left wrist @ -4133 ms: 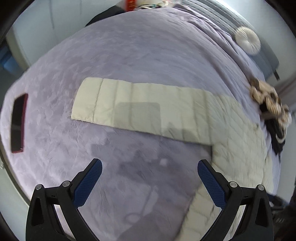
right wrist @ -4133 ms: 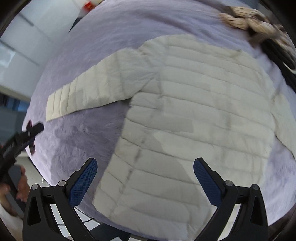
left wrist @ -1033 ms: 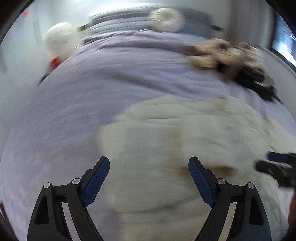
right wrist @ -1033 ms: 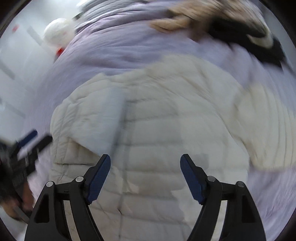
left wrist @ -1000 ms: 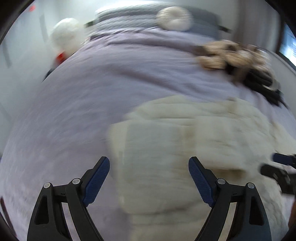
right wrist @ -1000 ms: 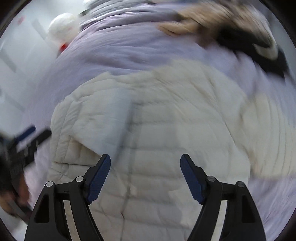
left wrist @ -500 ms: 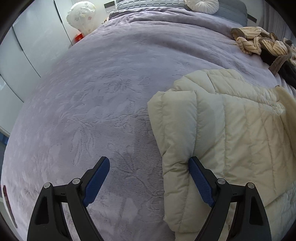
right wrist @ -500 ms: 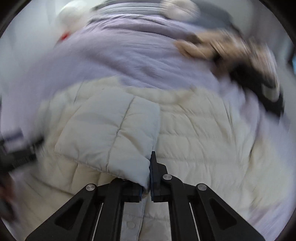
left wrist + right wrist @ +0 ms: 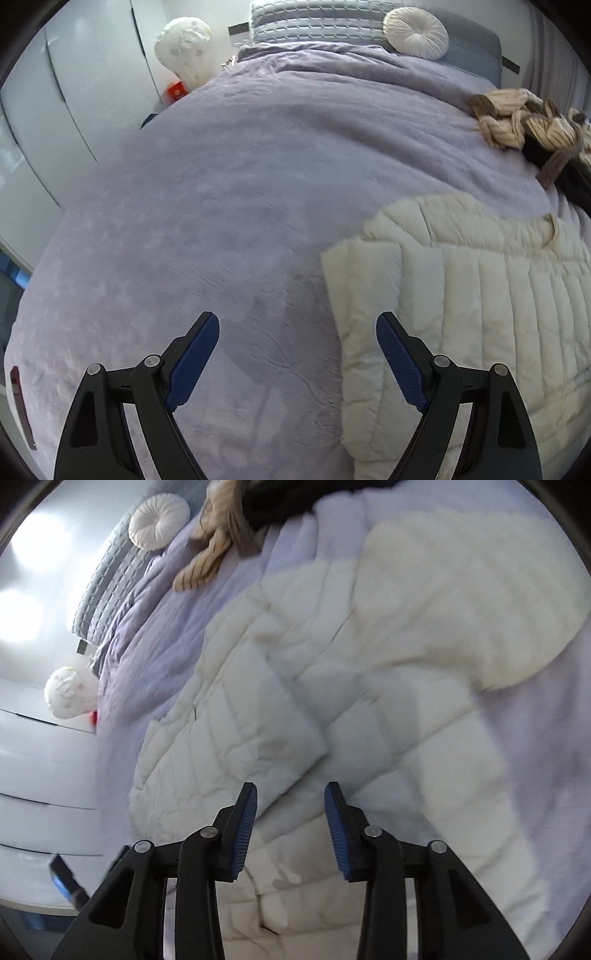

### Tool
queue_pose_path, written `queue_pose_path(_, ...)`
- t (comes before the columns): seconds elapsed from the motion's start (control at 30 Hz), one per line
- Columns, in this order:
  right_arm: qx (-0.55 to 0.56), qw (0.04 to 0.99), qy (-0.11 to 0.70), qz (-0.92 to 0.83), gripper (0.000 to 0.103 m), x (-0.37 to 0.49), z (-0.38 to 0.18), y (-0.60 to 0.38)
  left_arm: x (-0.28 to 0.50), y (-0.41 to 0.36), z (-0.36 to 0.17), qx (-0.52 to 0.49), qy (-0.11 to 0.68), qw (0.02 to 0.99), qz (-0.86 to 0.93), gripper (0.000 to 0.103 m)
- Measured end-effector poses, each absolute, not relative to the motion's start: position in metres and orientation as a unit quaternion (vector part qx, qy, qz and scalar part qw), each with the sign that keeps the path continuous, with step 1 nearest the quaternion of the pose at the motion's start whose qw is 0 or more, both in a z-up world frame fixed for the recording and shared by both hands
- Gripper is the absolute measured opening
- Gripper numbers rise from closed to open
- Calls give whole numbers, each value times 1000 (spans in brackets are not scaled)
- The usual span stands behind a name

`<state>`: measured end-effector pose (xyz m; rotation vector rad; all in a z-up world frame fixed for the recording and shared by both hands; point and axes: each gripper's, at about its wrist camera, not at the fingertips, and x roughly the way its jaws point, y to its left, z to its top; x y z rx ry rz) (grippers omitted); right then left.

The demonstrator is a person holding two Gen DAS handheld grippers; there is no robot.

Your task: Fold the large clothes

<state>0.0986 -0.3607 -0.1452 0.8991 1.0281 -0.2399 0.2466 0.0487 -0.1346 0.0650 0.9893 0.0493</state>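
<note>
Covering the bed, a lilac bedspread (image 9: 229, 206) carries a cream quilted puffer jacket (image 9: 480, 295) lying flat, one sleeve (image 9: 258, 709) folded over its body. Beige knitwear (image 9: 517, 118) is heaped near the far edge, a round cushion (image 9: 415, 33) by the headboard. Left gripper (image 9: 297, 354) hovers with jaws released, empty; right gripper (image 9: 290, 823) jaws parted above the jacket, gripping nothing.

Open lavender bedspread (image 9: 229, 206) lies left of the quilted jacket (image 9: 480, 302); heaped striped and dark garments (image 9: 524, 125) and a round cushion (image 9: 415, 33) obstruct the far right.
</note>
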Motion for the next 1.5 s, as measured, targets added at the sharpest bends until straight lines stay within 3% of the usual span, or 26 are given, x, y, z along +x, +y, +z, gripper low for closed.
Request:
queue_pose_path(0.03,399,780,469,-110,12,100,-139,-361,249,49,-135,32,479,877,20,87)
queue_pose_path(0.27,296,811,499,-69,12,156,-145,-353,257,16,-171,88,505,858,7,87)
queue_pose_path(0.4,303,790,526,-87,7,147,-171,-359,256,2,-182,106,506,856,8,87)
queue_pose_path(0.7,339,789,504,-87,8,120,-164,-377,259,-1,-181,113,509,853,11,87)
queue_pose_path(1.17,418,756,494,-100,13,62,-149,-423,209,-33,-111,110,507,853,-48,87)
queue_pose_path(1.27,423,752,495,-101,25,46,-146,-428,195,-59,-103,106,517,846,-80,87)
queue_pose_path(1.33,425,751,495,-104,48,35,-144,-433,180,-85,-101,110,522,840,-104,87)
queue_pose_path(1.4,428,750,492,-110,56,24,-143,-440,170,-104,-100,117,522,836,-121,87)
queue_pose_path(1.5,438,745,487,-123,62,6,-143,-454,151,-141,-103,132,528,825,-152,87)
